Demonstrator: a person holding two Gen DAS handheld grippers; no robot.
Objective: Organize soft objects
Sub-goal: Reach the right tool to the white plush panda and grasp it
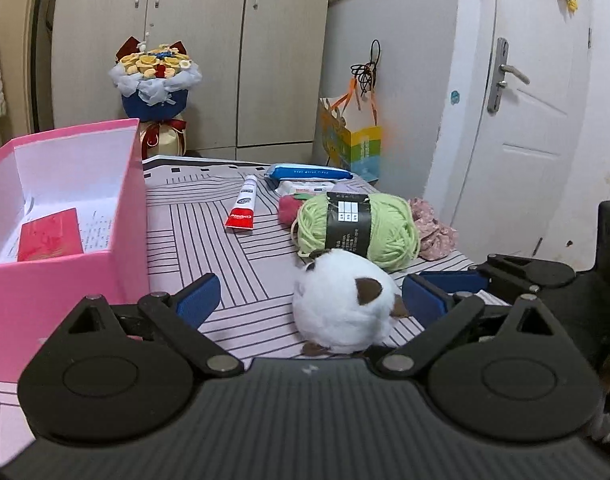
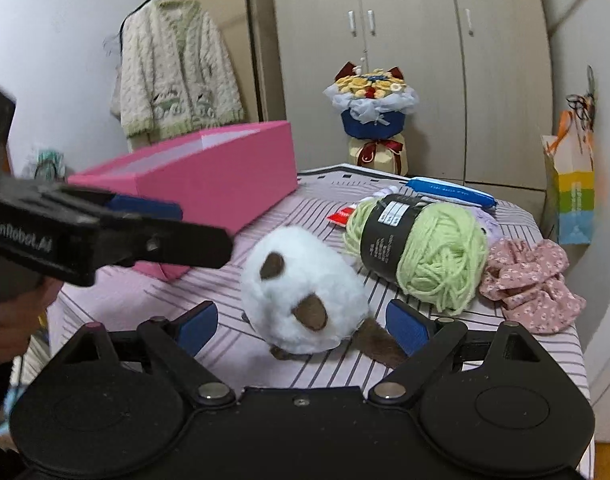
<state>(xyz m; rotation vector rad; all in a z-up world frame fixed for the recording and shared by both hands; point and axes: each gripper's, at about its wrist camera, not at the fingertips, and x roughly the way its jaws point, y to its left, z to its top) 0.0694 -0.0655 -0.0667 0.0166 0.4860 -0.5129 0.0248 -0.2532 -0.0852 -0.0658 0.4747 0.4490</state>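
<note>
A white plush toy with brown ears [image 1: 343, 304] [image 2: 305, 292] lies on the striped tablecloth. My left gripper [image 1: 309, 300] is open with the toy between its blue pads, not touching. My right gripper [image 2: 305, 322] is also open around the toy from the other side. A green yarn ball with a black label [image 1: 357, 228] [image 2: 421, 248] lies just behind the toy. A pink floral cloth [image 1: 433, 228] [image 2: 529, 284] sits to its right. A red soft item [image 1: 289, 208] lies behind the yarn. An open pink box [image 1: 65, 216] [image 2: 209, 176] stands at the left.
A toothpaste tube [image 1: 243, 208], a blue packet [image 1: 309, 172] [image 2: 453, 192] and a white wipes pack [image 1: 305, 189] lie at the table's back. A flower bouquet [image 1: 155, 88] stands behind. A paper bag [image 1: 353, 140] hangs right. The left gripper's body [image 2: 105, 236] shows in the right wrist view.
</note>
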